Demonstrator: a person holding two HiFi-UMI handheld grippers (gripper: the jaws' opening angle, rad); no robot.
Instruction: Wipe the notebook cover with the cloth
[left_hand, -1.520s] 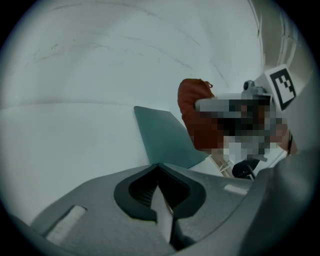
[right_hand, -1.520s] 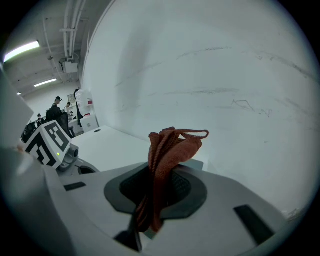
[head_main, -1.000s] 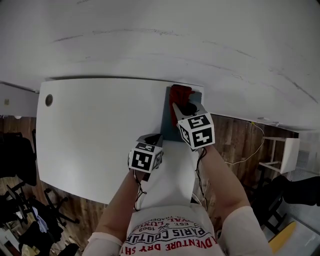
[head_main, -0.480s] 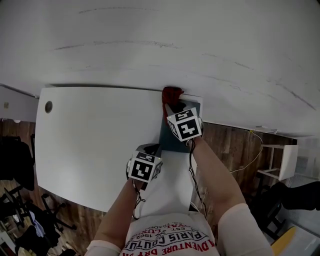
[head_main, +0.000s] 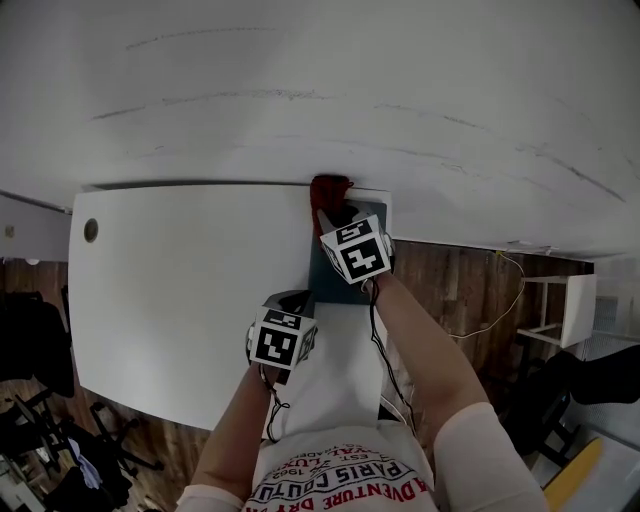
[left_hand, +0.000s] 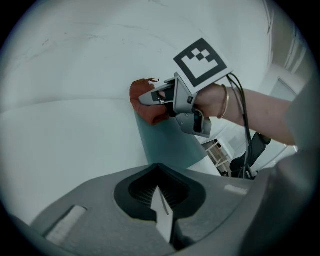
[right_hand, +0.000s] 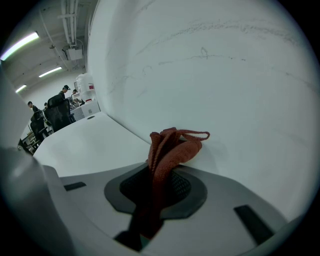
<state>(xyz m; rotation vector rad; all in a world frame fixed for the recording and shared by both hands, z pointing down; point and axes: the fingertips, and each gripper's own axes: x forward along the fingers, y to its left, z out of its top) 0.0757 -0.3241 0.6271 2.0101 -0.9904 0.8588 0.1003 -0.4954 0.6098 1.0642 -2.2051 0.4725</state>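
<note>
Head view: notebook (head_main: 323, 272) lengthwise toward wall (head_main: 300, 80), cloth (head_main: 328, 189) at far end.

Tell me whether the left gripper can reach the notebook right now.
Probably yes. The notebook lies just ahead of the left gripper, with nothing between them. The right gripper holds the cloth at the notebook's far end, so the near end is free.

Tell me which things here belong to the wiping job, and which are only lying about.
Job:
- red woven cloth, clamped in right gripper
- dark teal flat notebook
- white rectangular table under it

Lying about:
- white shelf frame on the floor
- dark round grommet in table corner
</note>
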